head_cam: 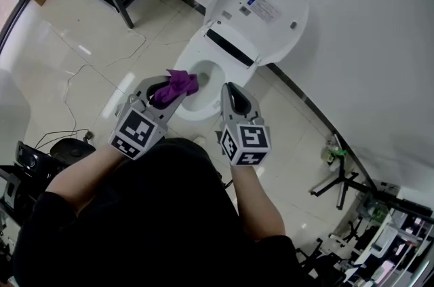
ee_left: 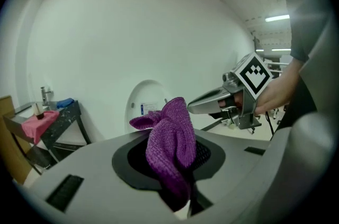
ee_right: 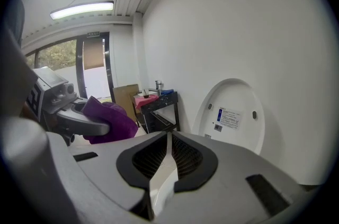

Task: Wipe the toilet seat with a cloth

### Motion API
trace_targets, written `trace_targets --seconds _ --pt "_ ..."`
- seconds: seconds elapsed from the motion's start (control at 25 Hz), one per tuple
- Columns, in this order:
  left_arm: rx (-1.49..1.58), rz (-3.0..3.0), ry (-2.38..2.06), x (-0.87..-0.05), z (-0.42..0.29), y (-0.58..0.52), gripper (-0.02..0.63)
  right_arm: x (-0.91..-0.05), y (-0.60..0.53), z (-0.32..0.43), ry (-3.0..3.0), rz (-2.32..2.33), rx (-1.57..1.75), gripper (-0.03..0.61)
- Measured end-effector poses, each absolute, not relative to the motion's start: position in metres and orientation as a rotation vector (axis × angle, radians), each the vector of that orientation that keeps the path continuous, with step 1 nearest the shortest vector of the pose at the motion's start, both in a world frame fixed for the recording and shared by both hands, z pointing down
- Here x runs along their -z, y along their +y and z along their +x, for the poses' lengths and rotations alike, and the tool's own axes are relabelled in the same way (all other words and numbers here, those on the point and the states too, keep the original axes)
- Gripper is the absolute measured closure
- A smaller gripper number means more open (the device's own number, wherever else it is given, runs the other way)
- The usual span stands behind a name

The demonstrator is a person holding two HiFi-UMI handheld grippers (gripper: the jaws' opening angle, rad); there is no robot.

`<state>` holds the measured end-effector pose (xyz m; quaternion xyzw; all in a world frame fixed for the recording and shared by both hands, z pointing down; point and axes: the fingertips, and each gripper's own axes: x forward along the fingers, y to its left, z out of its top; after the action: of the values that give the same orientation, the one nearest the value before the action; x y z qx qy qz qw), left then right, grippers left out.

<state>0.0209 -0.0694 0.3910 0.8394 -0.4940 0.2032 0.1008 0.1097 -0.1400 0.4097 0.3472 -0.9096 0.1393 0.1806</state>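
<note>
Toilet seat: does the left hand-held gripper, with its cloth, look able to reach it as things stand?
Probably yes: the lid is up, the seat lies bare just ahead of the left hand-held gripper, and nothing stands between its cloth and the seat.

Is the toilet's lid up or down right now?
Up. The lid stands raised against the wall, its labelled underside facing out, and the bowl below it lies uncovered.

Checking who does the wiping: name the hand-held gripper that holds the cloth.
The left hand-held gripper: its jaws clamp the purple cloth. The right hand-held gripper has nothing between its nearly closed jaws.
</note>
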Motion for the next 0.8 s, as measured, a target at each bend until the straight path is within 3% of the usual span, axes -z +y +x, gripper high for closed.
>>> trace_targets --seconds 0.8 --pt "-0.632 2.448 -1.413 -0.409 -0.014 -0.124 0.514 -0.437 -0.175 0.095 -2.483 0.960 -0.460 0.537"
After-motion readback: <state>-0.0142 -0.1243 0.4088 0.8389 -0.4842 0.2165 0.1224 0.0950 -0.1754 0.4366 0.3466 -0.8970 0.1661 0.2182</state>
